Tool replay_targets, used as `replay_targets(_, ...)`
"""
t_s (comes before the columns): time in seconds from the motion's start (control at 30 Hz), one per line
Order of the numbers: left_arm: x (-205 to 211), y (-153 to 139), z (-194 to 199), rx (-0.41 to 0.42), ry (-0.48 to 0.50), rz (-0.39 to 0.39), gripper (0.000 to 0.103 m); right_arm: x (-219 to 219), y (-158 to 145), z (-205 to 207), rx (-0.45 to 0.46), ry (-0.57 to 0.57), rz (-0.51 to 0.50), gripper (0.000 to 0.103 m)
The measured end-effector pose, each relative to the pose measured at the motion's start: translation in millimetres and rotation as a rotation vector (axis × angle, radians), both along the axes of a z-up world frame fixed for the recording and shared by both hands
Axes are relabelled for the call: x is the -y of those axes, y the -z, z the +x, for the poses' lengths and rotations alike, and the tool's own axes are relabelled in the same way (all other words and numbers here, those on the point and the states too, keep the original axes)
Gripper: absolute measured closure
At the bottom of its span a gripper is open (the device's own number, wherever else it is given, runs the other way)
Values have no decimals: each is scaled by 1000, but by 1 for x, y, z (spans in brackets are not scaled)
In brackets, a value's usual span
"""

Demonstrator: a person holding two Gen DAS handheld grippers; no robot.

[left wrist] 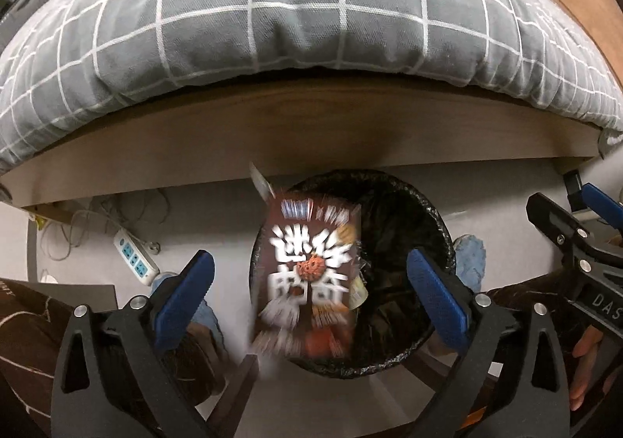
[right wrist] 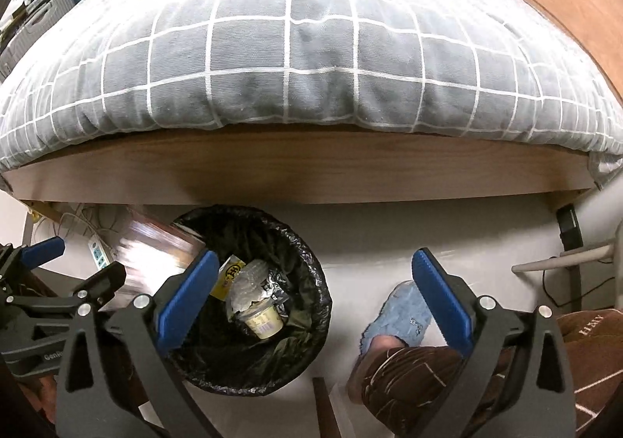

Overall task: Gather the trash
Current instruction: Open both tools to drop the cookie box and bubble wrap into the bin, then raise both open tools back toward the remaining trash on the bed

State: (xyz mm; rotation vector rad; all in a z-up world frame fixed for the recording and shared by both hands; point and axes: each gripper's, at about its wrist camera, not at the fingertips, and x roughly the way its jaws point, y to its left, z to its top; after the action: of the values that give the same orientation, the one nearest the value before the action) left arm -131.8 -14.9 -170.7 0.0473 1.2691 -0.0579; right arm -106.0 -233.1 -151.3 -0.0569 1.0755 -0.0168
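Observation:
A brown snack packet (left wrist: 311,274) with white lettering is blurred in mid-air over a round bin with a black liner (left wrist: 409,227). My left gripper (left wrist: 309,290) is open above the bin, its blue pads wide apart and touching nothing. In the right wrist view the bin (right wrist: 307,282) holds a yellow wrapper, a crumpled clear bottle and a small cup (right wrist: 263,321); the blurred packet (right wrist: 152,251) is at its left rim. My right gripper (right wrist: 315,295) is open and empty, to the right of the bin.
A bed with a grey checked duvet (right wrist: 292,48) and a wooden frame (right wrist: 296,169) stands just behind the bin. A power strip (left wrist: 134,256) with cables lies on the floor at left. The person's legs and blue slippers (right wrist: 397,317) are close by.

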Motion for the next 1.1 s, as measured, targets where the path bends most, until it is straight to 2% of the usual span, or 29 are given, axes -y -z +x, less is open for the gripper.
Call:
replay_targets(0.33,0,-18,4,44,-27,8,6,-12,-29,-1,59,-24,-5,7)
replay_targets(0.73,-6,-74,16,158,-45,12,6,-21,-68,9,150,-57,-12,7)
replay_targets(1.1,-9,-111,59,247,-68,29,6,-23,-106,45,222,-71,-4,7)
